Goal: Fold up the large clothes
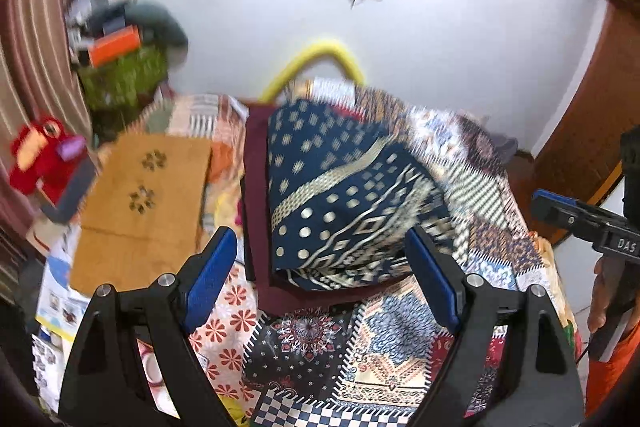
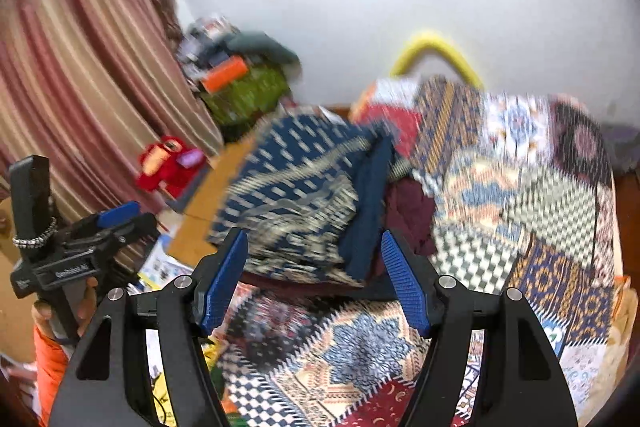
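- your left gripper [image 1: 320, 287] has its jaws wide apart with nothing between them; the navy patterned cloth [image 1: 340, 195] lies folded on the patchwork bedspread [image 1: 384, 343], just beyond the tips.
- the cloth sits on a maroon garment [image 1: 256, 187], its right edge looking loose and rumpled.
- your right gripper [image 2: 316, 283] is likewise parted and empty, short of the cloth's near edge.
- this fold looks released; next, you likely need to re-grip an edge or tidy it.

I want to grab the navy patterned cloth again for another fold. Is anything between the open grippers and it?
Nothing visible. The navy patterned cloth lies folded on a maroon cloth, just beyond the left gripper and right gripper, both empty-jawed.
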Motion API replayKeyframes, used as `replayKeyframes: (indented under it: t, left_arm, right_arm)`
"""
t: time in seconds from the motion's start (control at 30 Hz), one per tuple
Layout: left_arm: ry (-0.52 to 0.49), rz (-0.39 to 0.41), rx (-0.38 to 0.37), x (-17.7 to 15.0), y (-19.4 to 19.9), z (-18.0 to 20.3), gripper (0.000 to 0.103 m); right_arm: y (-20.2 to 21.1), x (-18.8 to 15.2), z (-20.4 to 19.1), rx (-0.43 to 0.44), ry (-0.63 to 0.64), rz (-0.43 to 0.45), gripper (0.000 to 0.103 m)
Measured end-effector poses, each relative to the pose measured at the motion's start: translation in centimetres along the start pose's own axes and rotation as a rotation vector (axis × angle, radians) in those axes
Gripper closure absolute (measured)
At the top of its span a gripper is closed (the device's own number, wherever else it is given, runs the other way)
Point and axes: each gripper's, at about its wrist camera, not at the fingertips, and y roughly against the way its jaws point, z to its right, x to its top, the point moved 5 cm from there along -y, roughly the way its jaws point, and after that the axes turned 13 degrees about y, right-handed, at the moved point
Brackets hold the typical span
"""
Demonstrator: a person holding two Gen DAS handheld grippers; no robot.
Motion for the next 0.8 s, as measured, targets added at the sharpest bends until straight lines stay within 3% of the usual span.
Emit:
replayKeyframes:
  t: [0.2,0.4,0.6,0.8]
  left_arm:
    - [-0.052,0.204,-0.070,-1.2,9.7,3.7,0.017]
    - [-0.130,0.411,-0.117,-5.4,17.7,7.2,0.017]
    - [-0.140,0.577,-0.126,-10.2,22.7,8.6,0.017]
    - [-0.120,0.706,-0.071,-13.5,24.8,8.8,0.010]
  right_arm:
    - [8.0,0.1,-5.1,0.009,0.095,0.216,0.037]
    - [14.3,-2.1,-9.2,-0.031,0.175,0.408,0.037]
    - [16.5,-4.7,-11.1,-0.122,0.230,0.479,0.035]
    - [17.2,-6.3,-11.5,-0.208,0.233,0.517,0.013]
